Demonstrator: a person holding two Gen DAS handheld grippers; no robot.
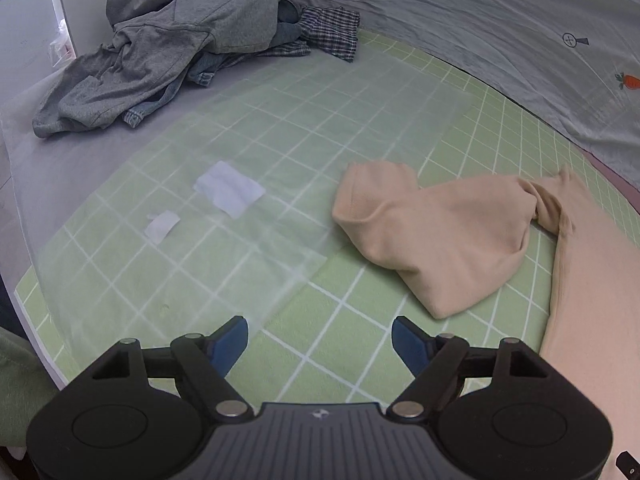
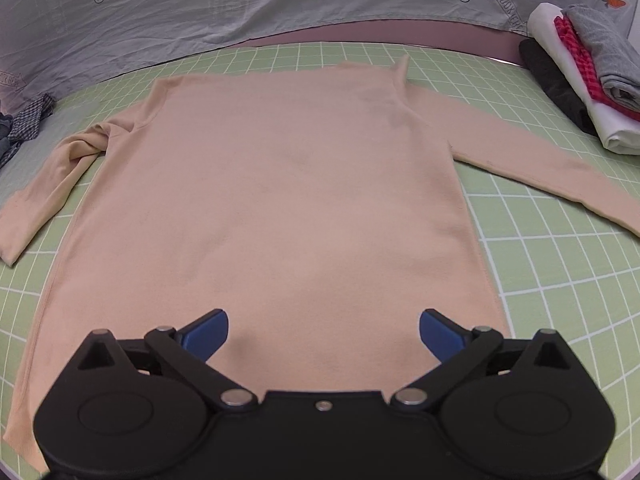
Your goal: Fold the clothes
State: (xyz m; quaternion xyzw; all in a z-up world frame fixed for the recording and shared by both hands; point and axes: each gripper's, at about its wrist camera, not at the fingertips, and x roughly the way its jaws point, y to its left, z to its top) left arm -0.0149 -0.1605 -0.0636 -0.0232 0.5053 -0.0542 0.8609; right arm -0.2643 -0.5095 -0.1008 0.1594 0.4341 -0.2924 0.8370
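A peach long-sleeved top (image 2: 272, 200) lies spread flat on the green grid mat (image 2: 540, 260), neck at the far side, hem toward me. Its right sleeve (image 2: 540, 160) stretches out to the right; its left sleeve (image 2: 44, 184) is bent and bunched. In the left wrist view that crumpled sleeve (image 1: 436, 232) lies ahead and to the right of my left gripper (image 1: 320, 336), which hangs open over the mat (image 1: 340, 344), nothing between its blue pads. My right gripper (image 2: 324, 328) stands open above the top's lower part, holding nothing.
A heap of unfolded clothes, a grey hoodie (image 1: 160, 48) over denim and a checked piece (image 1: 328, 32), lies far left. A stack of folded clothes (image 2: 580, 72) sits at the far right. Translucent sheet (image 1: 240, 184) with white paper scraps covers the mat's left. A grey printed sheet (image 2: 240, 0) runs behind.
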